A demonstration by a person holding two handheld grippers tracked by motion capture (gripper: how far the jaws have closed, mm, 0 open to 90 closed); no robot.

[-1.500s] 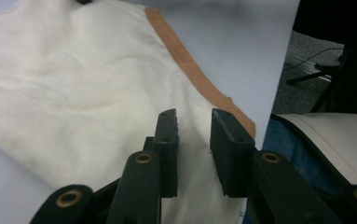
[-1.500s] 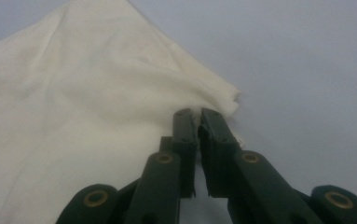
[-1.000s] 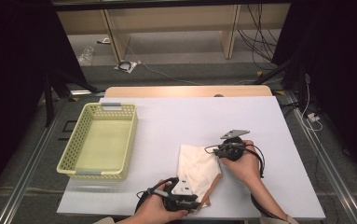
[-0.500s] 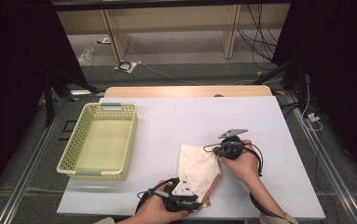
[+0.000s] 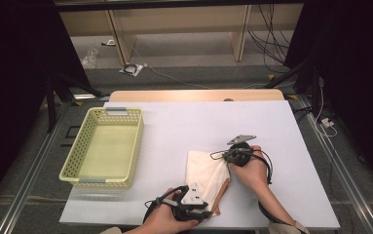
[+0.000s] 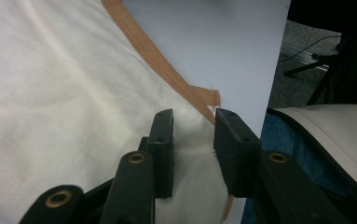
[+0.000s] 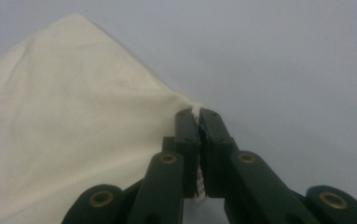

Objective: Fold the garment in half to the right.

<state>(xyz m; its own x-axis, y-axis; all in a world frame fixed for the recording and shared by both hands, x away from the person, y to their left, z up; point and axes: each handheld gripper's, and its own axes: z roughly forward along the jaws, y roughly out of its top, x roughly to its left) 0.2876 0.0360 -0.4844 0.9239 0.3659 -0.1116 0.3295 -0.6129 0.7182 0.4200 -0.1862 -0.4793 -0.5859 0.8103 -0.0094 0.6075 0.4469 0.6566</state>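
Note:
A cream cloth [image 5: 204, 173] with a tan trim strip [image 6: 167, 74] lies folded on the white table [image 5: 198, 122]. My right gripper [image 5: 222, 157] is at the cloth's right edge. In the right gripper view it [image 7: 196, 114] is shut, with a pinch of cloth [image 7: 73, 116] between the pads. My left gripper [image 5: 212, 204] sits at the cloth's near corner. In the left gripper view it [image 6: 192, 123] stands open over the cloth [image 6: 64, 93] beside the trim's end. Its jaws have just been opening a little, with the fabric lying in the gap and the pads not pressing it.
A yellow perforated basket [image 5: 135, 146] stands on the table's left side with nothing in it. The table's near edge runs just under my left hand. Beyond the far edge are a wooden frame and cables on the floor.

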